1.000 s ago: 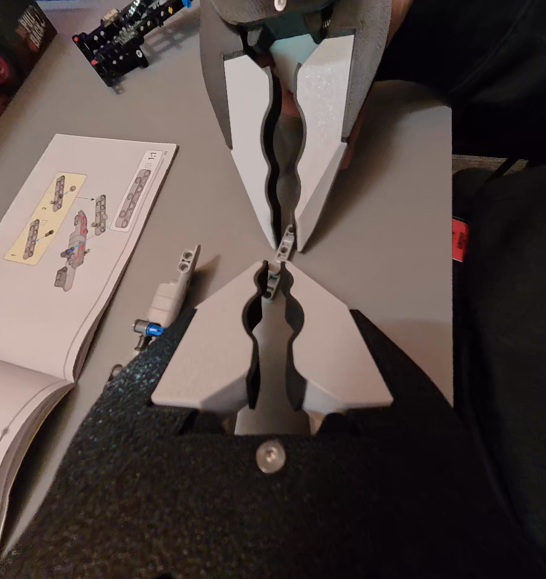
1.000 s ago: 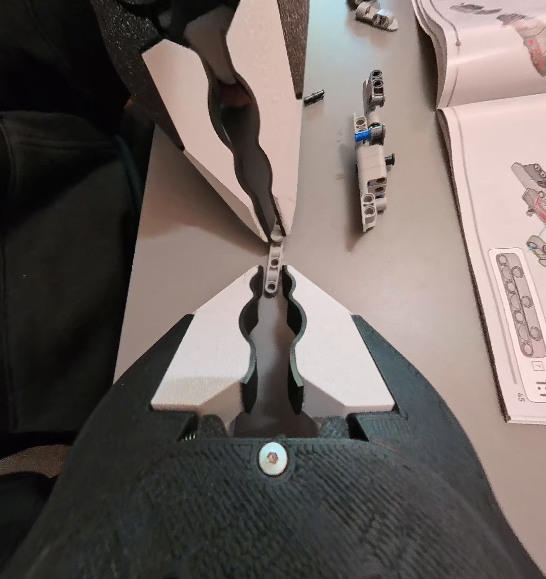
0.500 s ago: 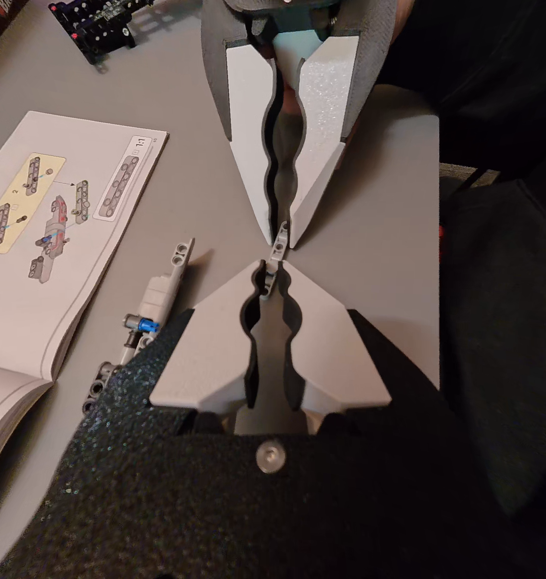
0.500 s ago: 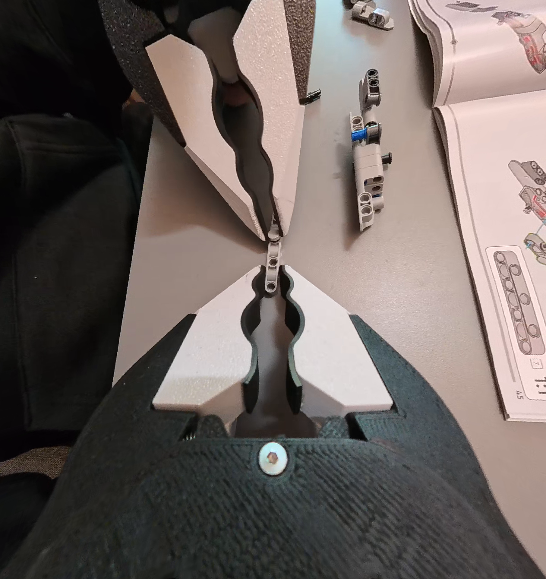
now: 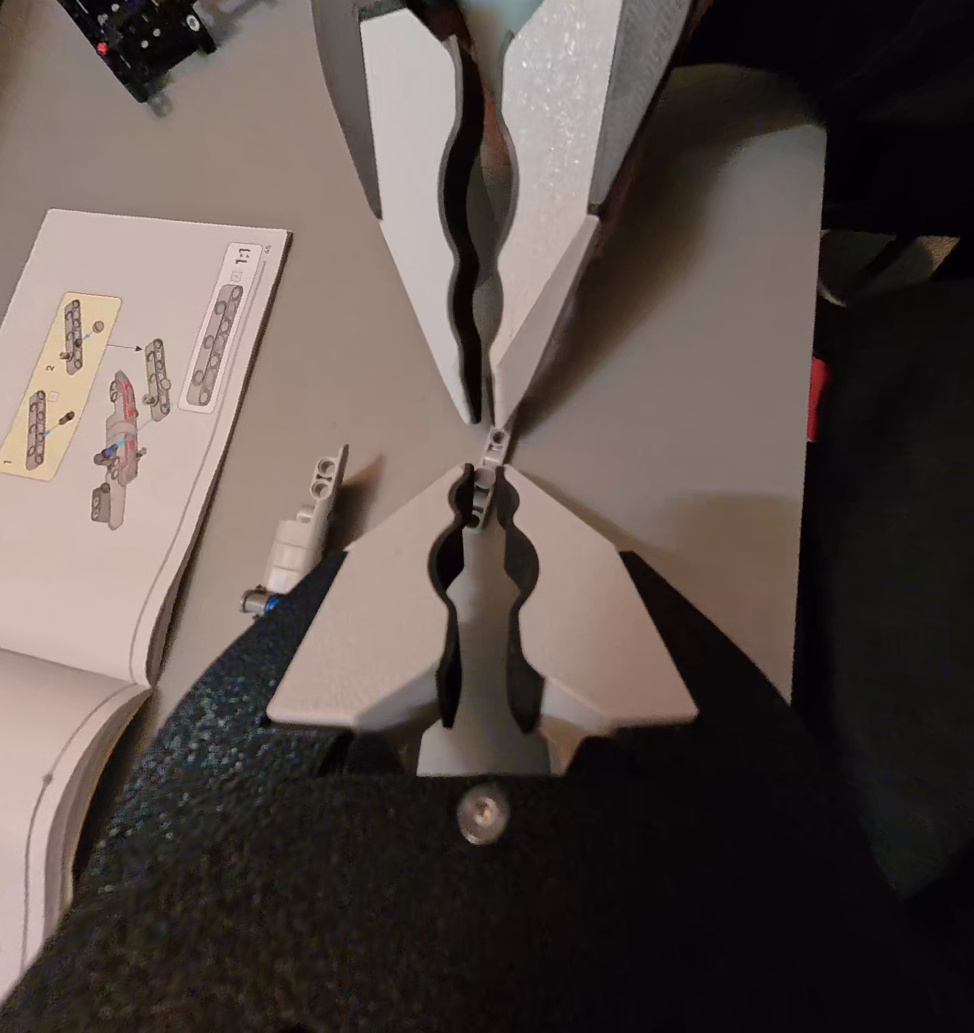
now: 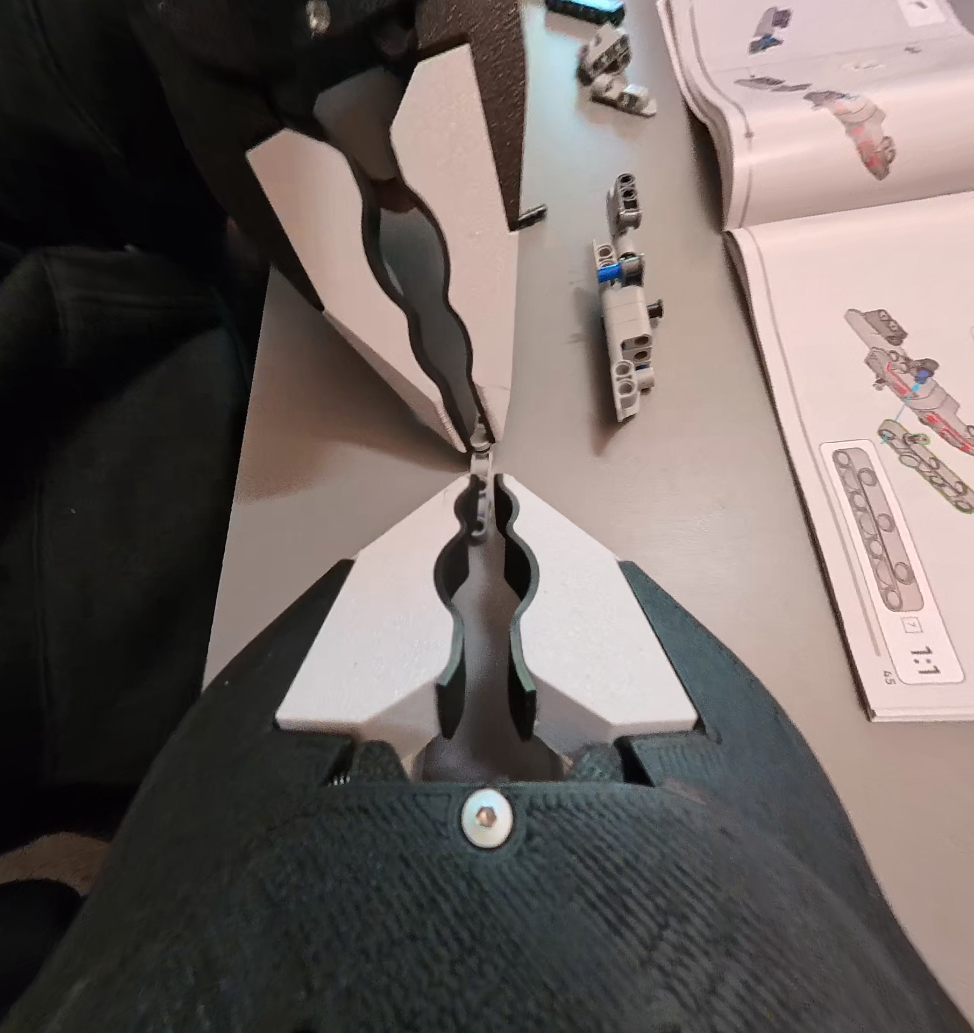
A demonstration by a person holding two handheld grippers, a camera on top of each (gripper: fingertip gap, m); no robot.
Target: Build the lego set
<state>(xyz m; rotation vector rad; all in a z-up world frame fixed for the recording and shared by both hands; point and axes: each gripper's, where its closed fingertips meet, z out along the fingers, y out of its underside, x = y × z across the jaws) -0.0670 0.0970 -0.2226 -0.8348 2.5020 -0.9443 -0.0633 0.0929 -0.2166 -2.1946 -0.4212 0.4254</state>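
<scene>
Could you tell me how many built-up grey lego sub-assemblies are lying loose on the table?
2: a long grey assembly beside the instruction booklet, and a smaller grey cluster, blurred, farther along the table. Others may be hidden behind the grippers.

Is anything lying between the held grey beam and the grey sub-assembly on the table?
Nothing visible. The grey beam is pinched between both grippers, and bare table separates it from the grey sub-assembly.

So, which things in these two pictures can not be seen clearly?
- Grey beam: both views, its ends lie hidden between the tips of the left claw and right claw.
- Grey assembly: left wrist view, lower end behind the claw body.
- Black model: cut by the top edge.
- Loose parts: right wrist view, blurred.
</scene>
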